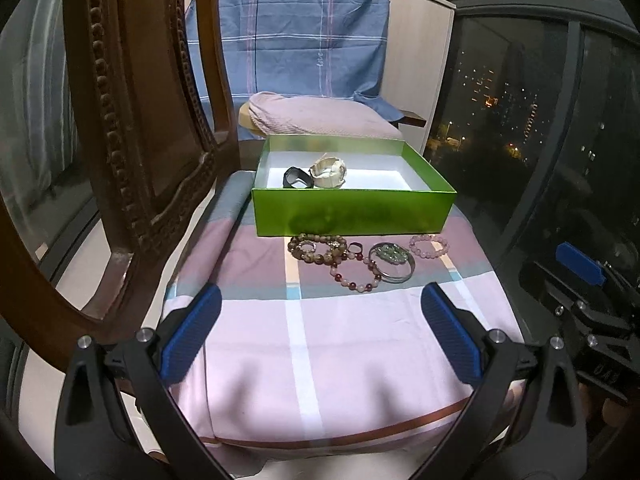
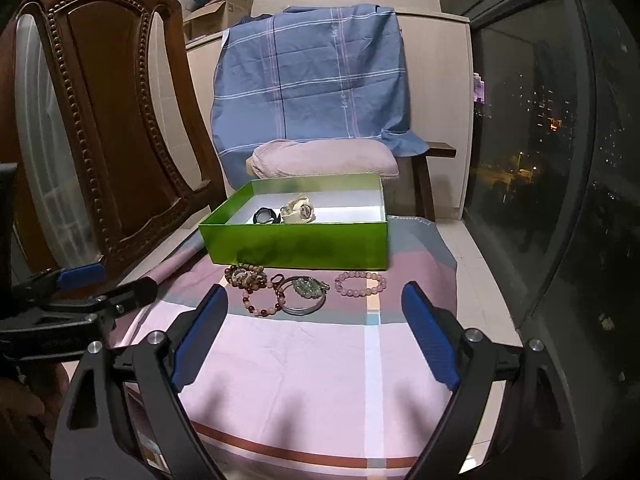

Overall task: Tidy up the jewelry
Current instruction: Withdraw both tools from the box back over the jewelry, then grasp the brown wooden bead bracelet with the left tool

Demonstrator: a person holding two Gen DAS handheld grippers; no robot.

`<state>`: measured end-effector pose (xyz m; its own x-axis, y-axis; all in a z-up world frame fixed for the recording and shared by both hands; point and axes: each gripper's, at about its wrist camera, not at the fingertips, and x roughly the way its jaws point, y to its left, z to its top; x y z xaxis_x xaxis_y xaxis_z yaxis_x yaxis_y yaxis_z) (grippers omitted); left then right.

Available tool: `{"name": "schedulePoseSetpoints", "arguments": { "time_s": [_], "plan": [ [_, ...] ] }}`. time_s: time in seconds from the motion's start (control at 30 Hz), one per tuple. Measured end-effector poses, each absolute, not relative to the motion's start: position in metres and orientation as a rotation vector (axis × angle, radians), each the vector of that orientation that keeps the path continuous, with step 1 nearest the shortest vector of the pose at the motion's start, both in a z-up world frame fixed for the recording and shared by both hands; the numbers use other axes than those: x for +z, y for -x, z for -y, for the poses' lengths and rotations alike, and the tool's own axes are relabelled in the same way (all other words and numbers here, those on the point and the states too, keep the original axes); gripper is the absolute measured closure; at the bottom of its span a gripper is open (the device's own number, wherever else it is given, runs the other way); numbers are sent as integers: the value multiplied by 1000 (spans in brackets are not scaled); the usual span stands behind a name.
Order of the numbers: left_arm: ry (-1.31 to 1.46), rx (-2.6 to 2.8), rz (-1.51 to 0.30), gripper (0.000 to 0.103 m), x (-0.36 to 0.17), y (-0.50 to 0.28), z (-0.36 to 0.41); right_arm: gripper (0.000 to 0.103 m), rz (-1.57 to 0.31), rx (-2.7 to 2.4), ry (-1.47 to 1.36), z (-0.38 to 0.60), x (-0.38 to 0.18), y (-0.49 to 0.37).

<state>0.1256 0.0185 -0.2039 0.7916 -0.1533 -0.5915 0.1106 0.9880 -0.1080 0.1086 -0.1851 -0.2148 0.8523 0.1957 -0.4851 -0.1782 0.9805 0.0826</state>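
While both tools hung over the checked cloth (image 1: 328, 344), the left gripper (image 1: 322, 332) and right gripper (image 2: 316, 332) stood with jaws spread wide, holding and touching nothing. Beaded bracelets (image 2: 256, 292) and a bangle (image 1: 394, 266) lay just before the green box (image 1: 352, 212), which held two watches (image 2: 298, 210).

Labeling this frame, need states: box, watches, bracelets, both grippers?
green box: lidless, on the bed
white watch: in the box
black watch: in the box, beside the white one
pink bead bracelet: on the bedsheet, apart
brown bead bracelet: on the bedsheet, in the cluster
silver bangle: on the bedsheet, in the cluster
left gripper: open, empty
right gripper: open, empty
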Motion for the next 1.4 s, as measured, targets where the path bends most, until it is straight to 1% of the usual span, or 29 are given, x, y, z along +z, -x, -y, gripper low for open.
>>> {"name": "schedulePoseSetpoints", "arguments": {
  "time_s": [0.47,0.5,0.57,0.7,0.83,0.9,0.93,1.0,1.03,1.1,1.13,1.2,1.3,1.4],
  "plan": [
    [37,-152,-647,4,-205,-125,-13,16,-517,199,-53,190,-211,-107],
    [28,-156,-645,5,-205,-127,-11,16,-517,198,-58,191,-210,-107],
    [8,-158,-640,11,-203,-132,-7,16,-520,200,-67,192,-209,-108],
    [-30,-159,-636,14,-198,-151,1,16,-534,210,-90,197,-208,-110],
    [-66,-163,-669,18,-206,-179,10,16,-539,209,-110,203,-205,-112],
    [-71,-166,-708,25,-215,-197,14,16,-542,209,-127,207,-204,-113],
    [-81,-159,-720,27,-220,-204,17,16,-546,211,-140,210,-203,-114],
    [-112,-145,-749,38,-233,-222,23,16,-554,212,-148,211,-203,-115],
    [-121,-143,-763,40,-238,-229,24,16,-556,213,-152,212,-203,-115],
    [-138,-133,-800,49,-251,-246,27,16,-556,219,-158,213,-202,-115],
    [-142,-127,-811,50,-255,-251,27,16,-556,223,-157,213,-202,-114],
    [-144,-124,-844,56,-265,-261,26,16,-558,226,-156,213,-202,-114],
    [-165,-134,-873,61,-276,-269,29,16,-571,232,-154,213,-203,-114],
    [-191,-145,-890,63,-284,-274,34,16,-575,235,-157,214,-203,-114]
  ]
}}
